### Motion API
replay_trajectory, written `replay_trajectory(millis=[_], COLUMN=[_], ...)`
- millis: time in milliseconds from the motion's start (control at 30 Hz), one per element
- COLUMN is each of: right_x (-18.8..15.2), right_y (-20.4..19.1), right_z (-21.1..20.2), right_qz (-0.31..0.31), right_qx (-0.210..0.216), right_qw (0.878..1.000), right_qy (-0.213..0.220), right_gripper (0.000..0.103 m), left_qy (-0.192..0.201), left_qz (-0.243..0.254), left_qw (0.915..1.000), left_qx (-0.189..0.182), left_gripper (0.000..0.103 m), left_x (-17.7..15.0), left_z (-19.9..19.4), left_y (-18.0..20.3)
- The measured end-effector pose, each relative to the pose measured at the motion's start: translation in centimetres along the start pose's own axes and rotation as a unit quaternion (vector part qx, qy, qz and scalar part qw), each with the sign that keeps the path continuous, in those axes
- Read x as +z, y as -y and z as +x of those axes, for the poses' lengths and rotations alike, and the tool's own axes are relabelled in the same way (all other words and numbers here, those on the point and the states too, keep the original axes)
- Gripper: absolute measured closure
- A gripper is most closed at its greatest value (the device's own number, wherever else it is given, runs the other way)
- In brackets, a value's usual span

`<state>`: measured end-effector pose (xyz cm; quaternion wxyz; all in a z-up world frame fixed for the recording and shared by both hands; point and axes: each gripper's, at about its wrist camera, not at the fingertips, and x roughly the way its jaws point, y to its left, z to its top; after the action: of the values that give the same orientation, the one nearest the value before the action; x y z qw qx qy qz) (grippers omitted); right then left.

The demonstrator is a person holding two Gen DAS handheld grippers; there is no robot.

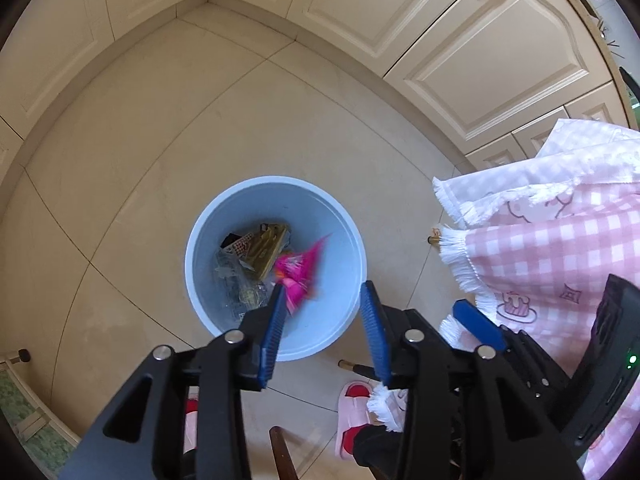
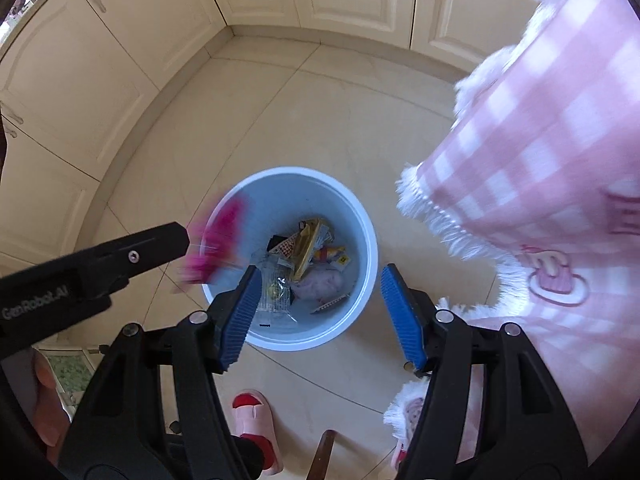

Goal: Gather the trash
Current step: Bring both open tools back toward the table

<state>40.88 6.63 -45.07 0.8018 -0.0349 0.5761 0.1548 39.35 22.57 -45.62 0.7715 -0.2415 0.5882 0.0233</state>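
Both grippers over the blue bin (image 1: 276, 268); left gripper (image 1: 326, 334) jaws part open, pink wrapper (image 1: 300, 270) blurred at the left finger tip, looks loose rather than pinched; right gripper (image 2: 316, 314) wide open, empty; wrappers (image 2: 308, 256) in bin; pink checked cloth (image 2: 540, 168) beside.

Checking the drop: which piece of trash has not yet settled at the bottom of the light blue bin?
The bright pink wrapper, blurred at the left tool's tip above the bin; the gold packet and clear wrappers lie at the bottom.

left tongs (image 1: 324, 312): parted, angled down | right tongs (image 2: 318, 310): parted, empty
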Motion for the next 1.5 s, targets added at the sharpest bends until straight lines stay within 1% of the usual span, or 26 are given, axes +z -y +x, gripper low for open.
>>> replay_trajectory(millis=[100,233,400,533,633,667,733,767,833,933,1000,1067,1133,1167,1333,1367,1467,1500], right_x=[-0.2,-0.6,-1.6,-2.5,-3.3,-3.6,-4.1,-4.5,-5.0,-5.9,-6.5,-6.7,-7.5,-7.9,-9.6,-9.8,-10.2,-10.3], right_y=[-0.2,-0.8,-2.3,-3.9,-5.0,-5.2,-5.2,-5.1,-4.7,-3.5,-1.8,-0.2,2.6,4.3,13.6,15.7,21.3,23.1], right_z=[-1.7,-3.9,-8.0,-12.7,-16.4,-18.2,-21.3,-23.1,-26.2,-30.4,-32.8,-34.5,-36.1,-37.1,-40.8,-41.3,-41.8,-41.7], right_qz=[0.001,-0.002,-0.017,-0.037,-0.051,-0.053,-0.053,-0.055,-0.054,-0.053,-0.046,-0.035,-0.019,-0.01,0.054,0.073,0.125,0.14], right_qx=[0.002,0.01,0.023,0.035,0.042,0.048,0.054,0.052,0.051,0.037,0.028,0.019,0.007,0.001,-0.049,-0.061,-0.088,-0.094], right_qw=[1.0,1.0,0.998,0.995,0.991,0.988,0.982,0.978,0.971,0.962,0.957,0.953,0.948,0.946,0.934,0.931,0.925,0.925], right_qy=[0.006,0.019,0.047,0.082,0.117,0.137,0.174,0.193,0.225,0.264,0.285,0.3,0.317,0.325,0.35,0.352,0.347,0.341], right_gripper=[0.041,0.041,0.041,0.041,0.041,0.041,0.041,0.041,0.039,0.037,0.037,0.037,0.035,0.035,0.033,0.032,0.032,0.031], left_qy=[0.013,0.035,0.063,0.102,0.144,0.166,0.197,0.216,0.24,0.275,0.289,0.291,0.29,0.285,0.25,0.241,0.221,0.213], left_qz=[-0.001,0.011,0.012,0.014,0.016,0.02,0.029,0.033,0.042,0.071,0.093,0.117,0.141,0.158,0.234,0.25,0.286,0.302], left_qw=[0.9999,0.9993,0.9977,0.9942,0.9889,0.9853,0.9794,0.9754,0.9697,0.9588,0.9529,0.9493,0.9464,0.945,0.938,0.9363,0.9304,0.9272], left_qx=[-0.003,0.006,0.022,0.032,0.032,0.035,0.034,0.032,0.023,0.009,-0.001,-0.015,-0.026,-0.032,-0.051,-0.051,-0.062,-0.063], left_gripper=[0.06,0.06,0.06,0.06,0.058,0.058,0.058,0.058,0.057,0.05,0.047,0.045,0.043,0.042,0.041,0.041,0.041,0.041], left_x=[-0.4,-1.8,-3.9,-5.8,-7.5,-8.4,-9.7,-10.4,-11.2,-12.6,-13.4,-14.0,-14.4,-14.5,-15.4,-15.4,-16.1,-16.2], left_z=[-1.8,-5.1,-10.1,-14.8,-19.1,-21.0,-23.9,-25.6,-27.9,-31.3,-32.7,-33.4,-33.4,-33.1,-30.5,-29.5,-27.0,-26.0], left_y=[0.5,1.0,0.5,1.0,1.7,2.3,3.3,4.0,5.3,8.4,10.7,13.5,16.0,17.9,25.9,28.2,32.9,34.8])
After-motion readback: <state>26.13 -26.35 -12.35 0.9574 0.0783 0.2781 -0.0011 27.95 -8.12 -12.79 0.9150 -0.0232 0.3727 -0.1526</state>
